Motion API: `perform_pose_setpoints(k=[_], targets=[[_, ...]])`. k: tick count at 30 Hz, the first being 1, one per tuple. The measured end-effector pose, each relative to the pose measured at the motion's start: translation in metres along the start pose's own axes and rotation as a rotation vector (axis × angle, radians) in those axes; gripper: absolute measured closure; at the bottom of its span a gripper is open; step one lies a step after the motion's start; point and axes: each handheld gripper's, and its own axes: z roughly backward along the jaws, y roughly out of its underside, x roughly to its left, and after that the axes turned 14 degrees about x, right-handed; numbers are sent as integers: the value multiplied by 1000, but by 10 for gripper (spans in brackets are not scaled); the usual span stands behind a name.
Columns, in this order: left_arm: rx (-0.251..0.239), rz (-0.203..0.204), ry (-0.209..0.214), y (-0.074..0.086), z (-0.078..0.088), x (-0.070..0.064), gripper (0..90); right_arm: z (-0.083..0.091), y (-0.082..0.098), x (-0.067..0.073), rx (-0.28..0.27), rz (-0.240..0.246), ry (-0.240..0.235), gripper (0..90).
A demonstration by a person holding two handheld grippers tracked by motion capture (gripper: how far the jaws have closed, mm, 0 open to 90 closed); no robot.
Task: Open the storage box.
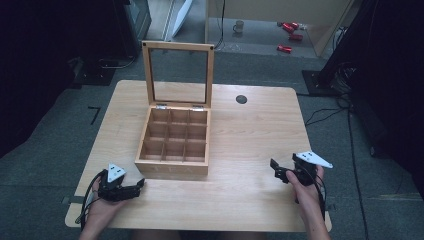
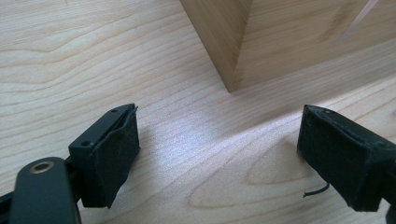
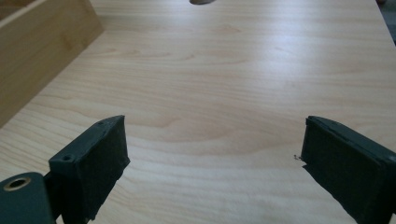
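Left tool [image 1: 142, 184] and right tool [image 1: 273, 168] both w/ jaws apart, empty, low over surface [image 1: 250, 135] beside open box [image 1: 173, 159].

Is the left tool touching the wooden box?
Apart. The left gripper view shows bare table between the open left tool and the wooden box corner.

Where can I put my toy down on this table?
Right of the box, up to the right gripper, the table is bare. A narrower bare strip lies left of the box. It is tight by the left gripper at the box's front corner.
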Motion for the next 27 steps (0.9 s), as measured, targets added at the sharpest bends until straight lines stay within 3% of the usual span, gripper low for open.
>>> perform_pose_setpoints(k=[16,27], targets=[[1,0,0,0,0,0,133,14,46,-29,51,-51,47,75],[2,0,-1,0,0,0,133,18,67,-38,106,-64,83,76]])
